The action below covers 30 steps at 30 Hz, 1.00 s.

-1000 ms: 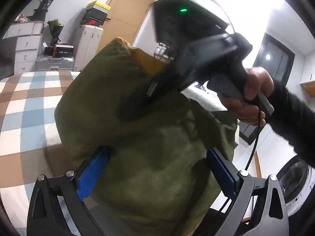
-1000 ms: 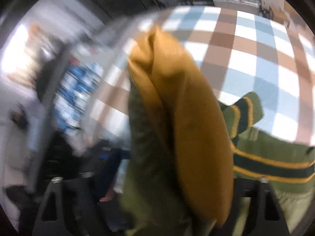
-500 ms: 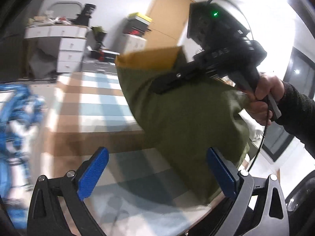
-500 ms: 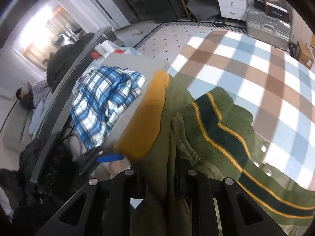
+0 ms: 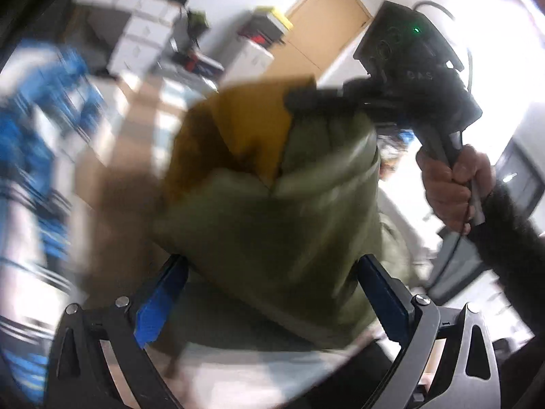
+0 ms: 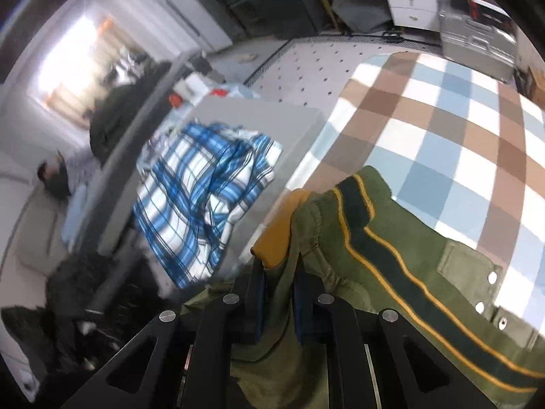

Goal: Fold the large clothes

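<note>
A green jacket (image 6: 391,245) with a mustard-yellow lining (image 5: 248,129) is held up above a checked bedspread (image 6: 453,143), with its lower part draped down toward the cloth. The right gripper (image 6: 277,293) is seen with its jaws closing, a fold of the green cloth near the lining pinched between the blue pads. The left gripper (image 5: 269,293) is spread wide, the hanging jacket lying between its blue pads (image 5: 160,300) without being clamped, as far as the blur allows. The jacket looks thick, soft and limp, with a ribbed striped hem (image 6: 361,218) and snap buttons; it is judged fairly heavy for cloth, likely to sag and slide where only one layer is taken. A hold is best taken at a seam, the collar edge or the ribbed hem, where the layers are bunched and firm. A blue plaid shirt (image 6: 204,197) is lying on a grey surface (image 6: 259,116) beside the bed, well apart from the jacket.
</note>
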{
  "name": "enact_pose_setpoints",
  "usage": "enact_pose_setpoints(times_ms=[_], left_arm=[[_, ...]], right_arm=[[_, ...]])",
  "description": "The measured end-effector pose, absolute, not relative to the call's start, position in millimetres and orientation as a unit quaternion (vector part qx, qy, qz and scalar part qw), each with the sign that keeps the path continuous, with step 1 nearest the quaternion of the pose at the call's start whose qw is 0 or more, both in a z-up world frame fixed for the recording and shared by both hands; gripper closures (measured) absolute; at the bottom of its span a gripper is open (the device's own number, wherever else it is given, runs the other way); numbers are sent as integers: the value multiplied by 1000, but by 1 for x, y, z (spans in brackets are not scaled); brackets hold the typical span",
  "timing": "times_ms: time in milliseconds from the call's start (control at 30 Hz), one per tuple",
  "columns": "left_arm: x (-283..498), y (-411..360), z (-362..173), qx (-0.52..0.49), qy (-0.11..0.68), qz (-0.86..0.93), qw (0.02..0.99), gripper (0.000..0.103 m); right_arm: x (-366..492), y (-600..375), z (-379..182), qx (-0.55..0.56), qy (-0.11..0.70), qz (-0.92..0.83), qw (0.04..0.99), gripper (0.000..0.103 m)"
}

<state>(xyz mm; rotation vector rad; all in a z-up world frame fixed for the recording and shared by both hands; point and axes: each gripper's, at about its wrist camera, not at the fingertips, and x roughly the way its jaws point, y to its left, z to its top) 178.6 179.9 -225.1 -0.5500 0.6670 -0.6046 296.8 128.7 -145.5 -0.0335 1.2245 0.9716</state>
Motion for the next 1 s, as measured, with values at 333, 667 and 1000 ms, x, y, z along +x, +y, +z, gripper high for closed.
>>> enact_pose_setpoints(times_ms=[333, 667, 1000], left_arm=[[178, 158, -197, -311, 266, -240, 880, 2], [110, 87, -133, -108, 216, -215, 946, 1], [187, -30, -201, 38, 388, -216, 895, 2]], right_arm=[[306, 78, -120, 37, 553, 436, 709, 56], [177, -183, -130, 217, 372, 335, 838, 7], [102, -305, -265, 391, 408, 185, 804, 2]])
